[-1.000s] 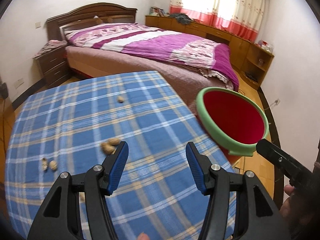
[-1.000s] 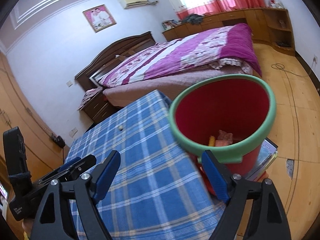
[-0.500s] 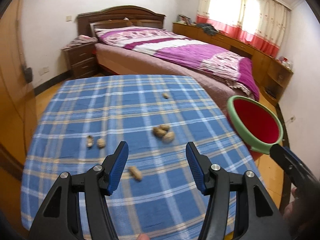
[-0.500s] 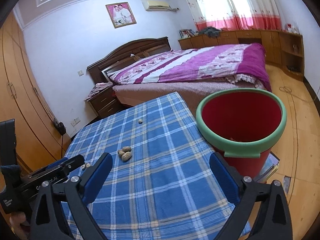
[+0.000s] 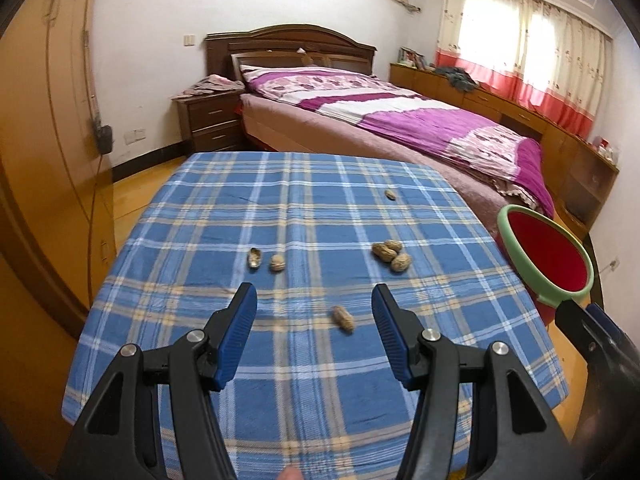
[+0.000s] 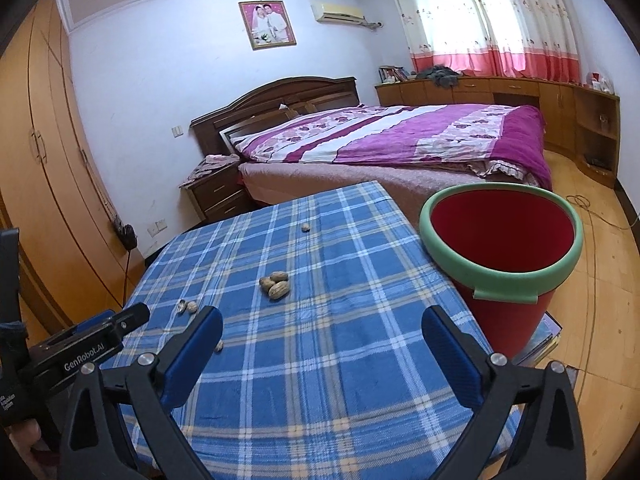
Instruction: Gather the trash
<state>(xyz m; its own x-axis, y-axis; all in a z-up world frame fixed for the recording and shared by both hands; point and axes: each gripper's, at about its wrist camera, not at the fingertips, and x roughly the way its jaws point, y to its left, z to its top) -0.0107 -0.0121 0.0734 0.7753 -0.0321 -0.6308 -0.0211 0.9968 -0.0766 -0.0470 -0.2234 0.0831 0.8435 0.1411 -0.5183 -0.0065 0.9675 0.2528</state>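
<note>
Peanut shells lie scattered on a blue plaid tablecloth (image 5: 280, 380). A cluster of three peanuts (image 5: 391, 255) (image 6: 275, 284) sits mid-table. One single peanut (image 5: 343, 319) lies on the cloth just ahead of my left gripper (image 5: 314, 300), which is open and holds nothing. Two shell pieces (image 5: 264, 260) lie to the left, and a small shell (image 5: 390, 195) lies farther back. A red bin with a green rim (image 6: 504, 240) (image 5: 548, 252) stands off the table's right side. My right gripper (image 6: 322, 320) hovers over the near table edge, its jaws opening with nothing between them.
A bed with a purple quilt (image 5: 400, 120) stands behind the table, with a nightstand (image 5: 212, 120) to its left. Wardrobe doors (image 6: 48, 160) line the left wall. Books (image 6: 540, 340) lie on the wooden floor under the bin.
Both views have swung left, so the peanuts now sit centrally and the bin has slid to the right. The right gripper's jaws have widened. The left jaws keep the same gap.
</note>
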